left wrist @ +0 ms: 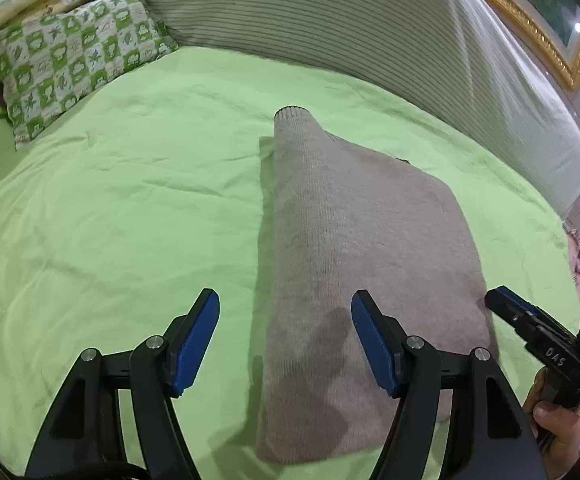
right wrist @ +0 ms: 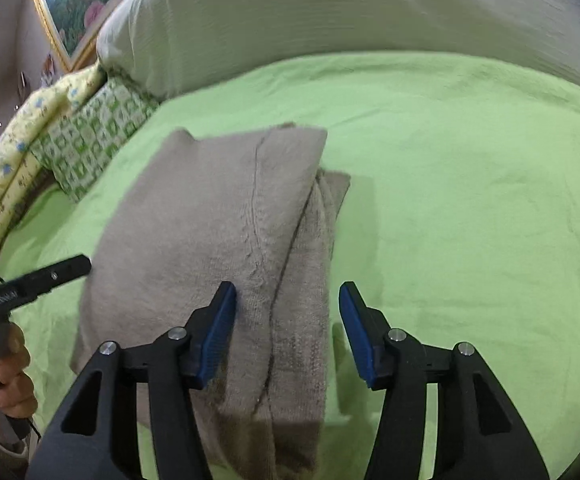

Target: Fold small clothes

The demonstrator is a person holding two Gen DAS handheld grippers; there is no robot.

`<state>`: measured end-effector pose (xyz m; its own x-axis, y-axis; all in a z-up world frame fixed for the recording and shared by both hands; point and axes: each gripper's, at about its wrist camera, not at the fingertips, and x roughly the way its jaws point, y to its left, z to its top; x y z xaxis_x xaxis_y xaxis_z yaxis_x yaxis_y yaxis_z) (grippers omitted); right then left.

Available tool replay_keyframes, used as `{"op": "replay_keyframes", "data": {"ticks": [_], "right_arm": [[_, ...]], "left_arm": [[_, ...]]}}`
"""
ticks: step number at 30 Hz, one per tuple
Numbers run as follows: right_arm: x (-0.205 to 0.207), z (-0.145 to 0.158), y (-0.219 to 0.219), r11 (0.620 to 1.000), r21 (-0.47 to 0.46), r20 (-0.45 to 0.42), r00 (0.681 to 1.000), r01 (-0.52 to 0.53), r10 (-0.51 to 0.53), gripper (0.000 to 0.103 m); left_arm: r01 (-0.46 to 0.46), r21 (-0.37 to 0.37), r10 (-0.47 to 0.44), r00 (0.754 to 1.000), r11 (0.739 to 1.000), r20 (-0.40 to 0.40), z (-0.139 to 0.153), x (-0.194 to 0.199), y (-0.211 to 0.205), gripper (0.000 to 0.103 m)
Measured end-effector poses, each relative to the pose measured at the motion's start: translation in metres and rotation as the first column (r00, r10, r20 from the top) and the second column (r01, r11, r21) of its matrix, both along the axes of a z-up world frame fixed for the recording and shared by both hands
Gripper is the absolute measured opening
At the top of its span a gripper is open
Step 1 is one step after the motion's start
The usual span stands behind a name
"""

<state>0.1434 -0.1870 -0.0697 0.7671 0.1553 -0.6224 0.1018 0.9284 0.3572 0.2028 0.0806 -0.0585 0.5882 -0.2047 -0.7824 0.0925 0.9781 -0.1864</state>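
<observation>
From the left wrist we see our left claw [left wrist: 285,334] released, its blue pads [left wrist: 195,342] spread with nothing pressed between them; one hangs over bare sheet, the other over the folded grey-beige knitted sweater [left wrist: 354,248]. The sweater lies flat on the light green bed sheet [left wrist: 130,208], well short of the green-and-white checked pillow [left wrist: 70,60] and the striped grey bolster [left wrist: 350,28] behind it. A tube-like sleeve or neck end points from the sweater toward the bolster. Just beside the sweater's near corner sits the right claw [left wrist: 506,306], gripped by a hand [left wrist: 554,420].

From the right wrist our right claw [right wrist: 288,330] is likewise released, straddling the sweater's layered side edge without pinching it. The left claw [right wrist: 62,272] hovers at the sweater's opposite edge.

We judge the knit soft, light and floppy, likely to sag and slide out of its fold if lifted by one layer. We would pinch through all layers at the near corners, one claw on each.
</observation>
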Motion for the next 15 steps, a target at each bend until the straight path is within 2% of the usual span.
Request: {"op": "replay_keyframes", "data": {"ticks": [6, 11, 15], "right_arm": [[-0.029, 0.017, 0.011, 0.999, 0.041, 0.06, 0.998, -0.017, 0.015, 0.056], [-0.051, 0.017, 0.029, 0.999, 0.029, 0.061, 0.998, -0.038, 0.036, 0.063], [-0.065, 0.014, 0.035, 0.999, 0.032, 0.056, 0.998, -0.039, 0.037, 0.064]], "left_arm": [[-0.004, 0.024, 0.004, 1.0, 1.0, 0.006, -0.002, -0.029, -0.002, 0.072], [-0.003, 0.039, 0.003, 1.0, 0.999, -0.004, -0.008, -0.055, -0.004, 0.072], [-0.009, 0.055, 0.009, 1.0, 0.998, -0.01, -0.011, -0.072, -0.003, 0.074]]}}
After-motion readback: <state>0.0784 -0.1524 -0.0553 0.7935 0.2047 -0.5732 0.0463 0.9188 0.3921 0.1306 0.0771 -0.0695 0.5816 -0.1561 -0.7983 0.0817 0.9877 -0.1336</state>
